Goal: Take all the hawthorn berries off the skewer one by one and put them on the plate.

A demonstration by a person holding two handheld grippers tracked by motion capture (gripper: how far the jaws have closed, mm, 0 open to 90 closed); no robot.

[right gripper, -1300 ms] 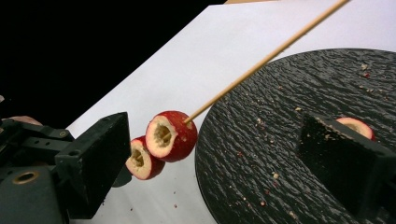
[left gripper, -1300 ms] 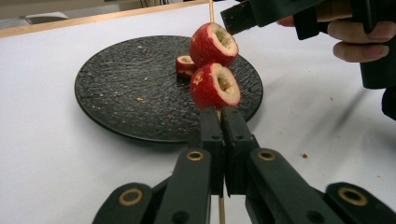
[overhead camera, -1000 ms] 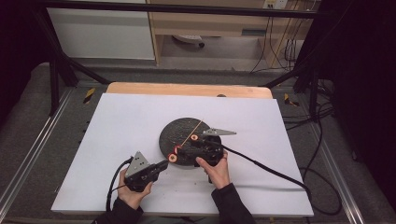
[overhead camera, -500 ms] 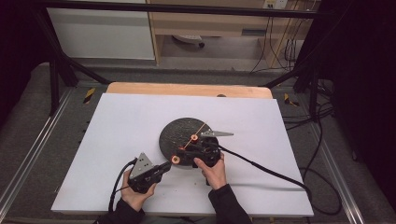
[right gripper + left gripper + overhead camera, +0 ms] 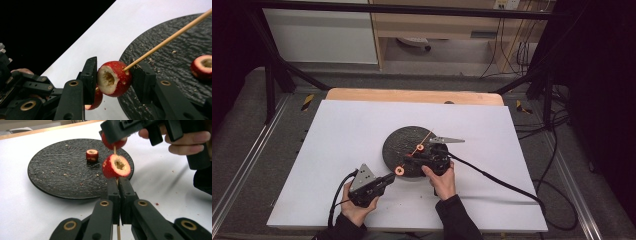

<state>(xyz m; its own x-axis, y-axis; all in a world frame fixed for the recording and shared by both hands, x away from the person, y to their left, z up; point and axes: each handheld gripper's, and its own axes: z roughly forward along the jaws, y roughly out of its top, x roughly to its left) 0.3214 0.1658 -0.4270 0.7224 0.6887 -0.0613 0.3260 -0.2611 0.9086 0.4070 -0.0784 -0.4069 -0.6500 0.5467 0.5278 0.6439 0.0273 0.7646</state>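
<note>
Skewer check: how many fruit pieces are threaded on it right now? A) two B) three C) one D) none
A, the left tool pinches the skewer below one cored red piece, and the right tool clamps a second piece farther up; a third piece lies loose on the plate.

Black tools [image 5: 379, 183], brass rivets, grey plate [image 5: 364, 176], dark sleeves [image 5: 456, 220]

In the left gripper view the right gripper [image 5: 140, 130] is cut off by the top edge, and it hides most of the upper fruit piece [image 5: 113, 143] on the skewer [image 5: 115, 150]. In the right gripper view the skewer's far end runs out at the right edge, and a jaw hides most of the lower fruit piece [image 5: 93, 100]. From the high view, the fruit pieces are too small to make out in detail.
</note>
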